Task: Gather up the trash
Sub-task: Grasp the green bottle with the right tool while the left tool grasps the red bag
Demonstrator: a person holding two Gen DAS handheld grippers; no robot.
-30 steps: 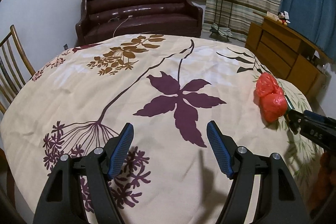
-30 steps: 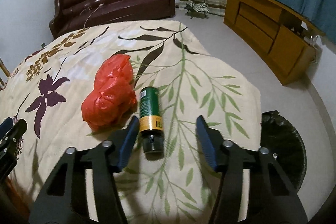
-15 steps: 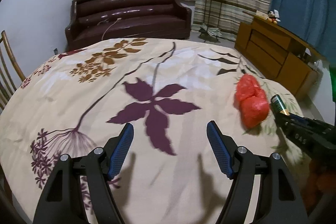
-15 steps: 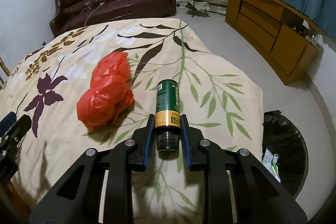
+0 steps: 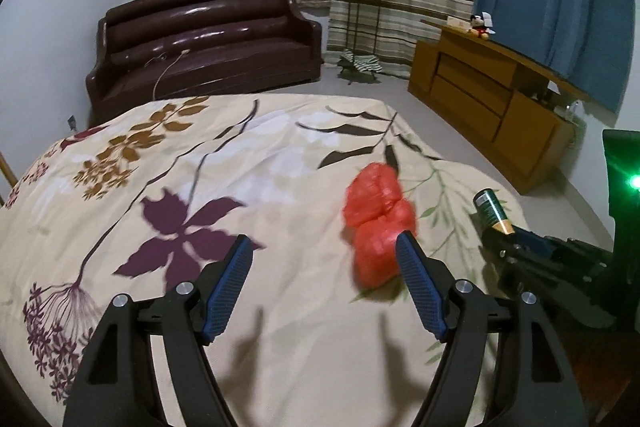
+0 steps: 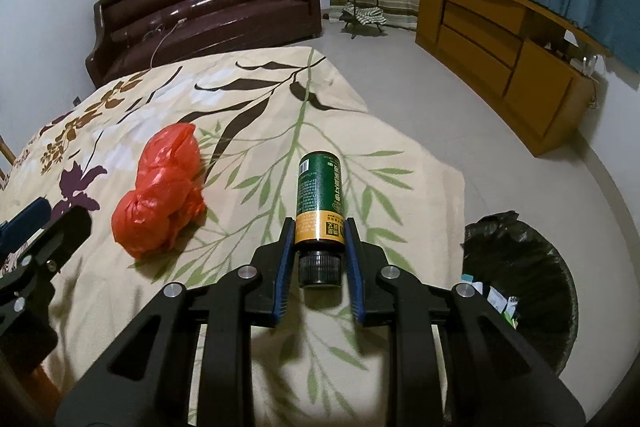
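Now a green bottle (image 6: 320, 195) with a yellow band and black cap is clamped between the pads of the right hand-held gripper (image 6: 319, 259), lifted off the bench (image 6: 256, 99) with its floral cloth. Just left lies a crumpled red plastic bag (image 6: 162, 197). A black-lined trash bin (image 6: 524, 291) stands on the floor to the right. A second ago the bottle lay loose between open jaws. Meanwhile the left hand-held gripper (image 5: 324, 283), its jaws opening and empty, has swung toward the bag.
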